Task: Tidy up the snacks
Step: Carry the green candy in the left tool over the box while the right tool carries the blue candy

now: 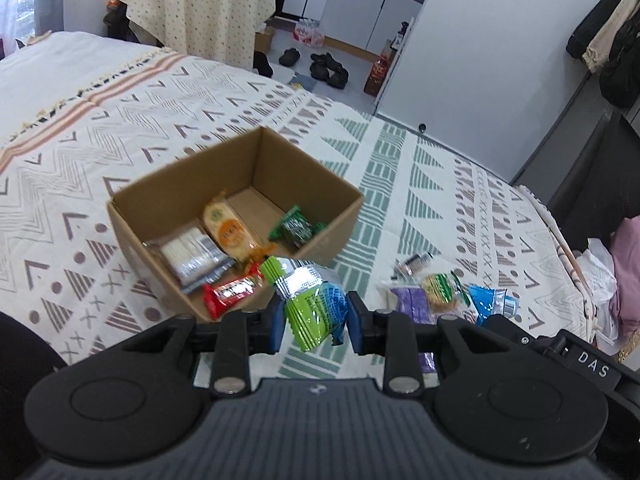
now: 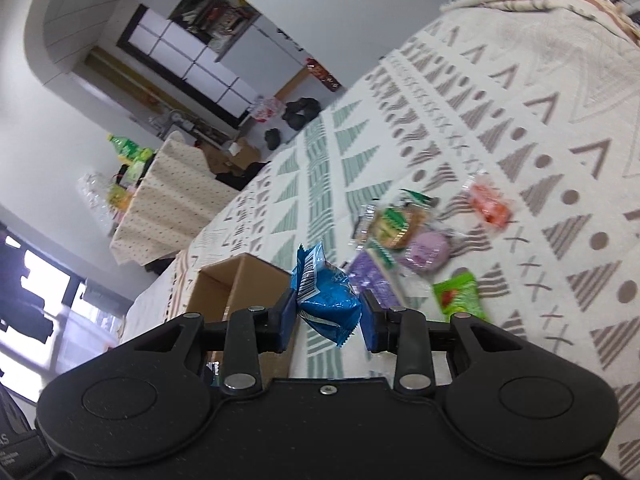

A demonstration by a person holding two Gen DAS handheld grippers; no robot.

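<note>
A patterned bedspread [image 1: 400,160] covers the bed. Behind it stands a table with a dotted cloth [image 1: 200,12]. Dark shoes [image 1: 328,68] lie on the floor near white cabinets [image 1: 360,12].

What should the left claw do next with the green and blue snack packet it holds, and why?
Probably carry it a little forward over the cardboard box and let go. The left claw is shut on the green and blue packet, which hangs just outside the box's near wall, and other snacks already lie inside. The right claw holds a blue packet and could follow.
</note>
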